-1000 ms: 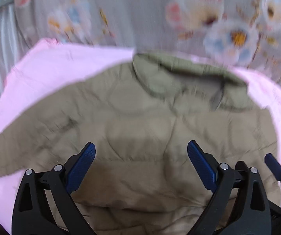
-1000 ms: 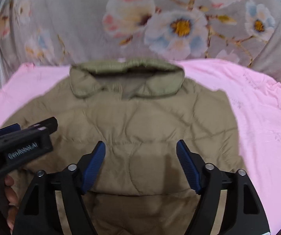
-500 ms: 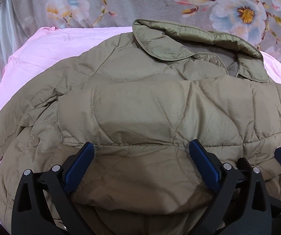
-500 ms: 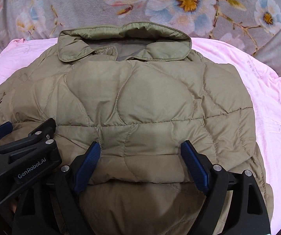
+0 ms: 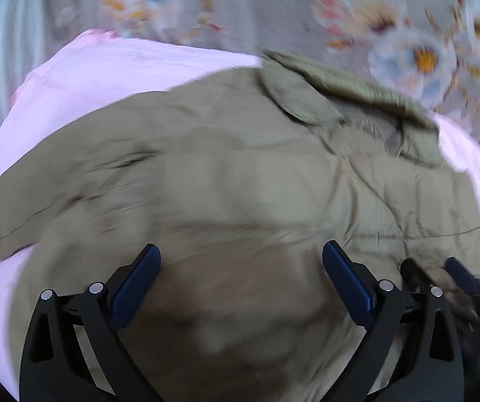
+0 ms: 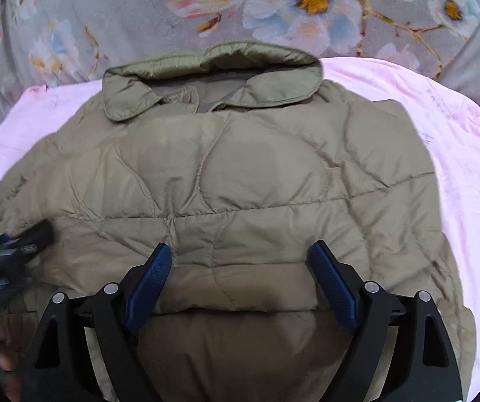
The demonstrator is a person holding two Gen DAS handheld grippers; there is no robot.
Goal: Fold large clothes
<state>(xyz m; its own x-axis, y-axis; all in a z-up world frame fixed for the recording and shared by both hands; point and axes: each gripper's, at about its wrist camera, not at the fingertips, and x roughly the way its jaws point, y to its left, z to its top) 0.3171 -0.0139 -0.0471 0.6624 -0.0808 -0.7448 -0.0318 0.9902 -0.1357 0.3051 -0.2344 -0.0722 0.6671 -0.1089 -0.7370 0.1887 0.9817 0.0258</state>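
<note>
Now that both views pull back from half a second ago, I see the olive quilted jacket (image 6: 240, 181) lying folded on the pink sheet (image 6: 467, 174), hem brought up just below the collar (image 6: 213, 83). My left hand-held gripper (image 5: 240, 278) and right hand-held gripper (image 6: 240, 268) both hang above it, jaws spread wide, holding nothing. I judge the upward fold done; the left sleeve (image 5: 15, 221), blurred, remains spread.

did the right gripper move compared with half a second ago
Yes. In the right wrist view the jacket collar and floral cover sit lower and smaller than then, so the right gripper has pulled back from the jacket, jaws open.
</note>
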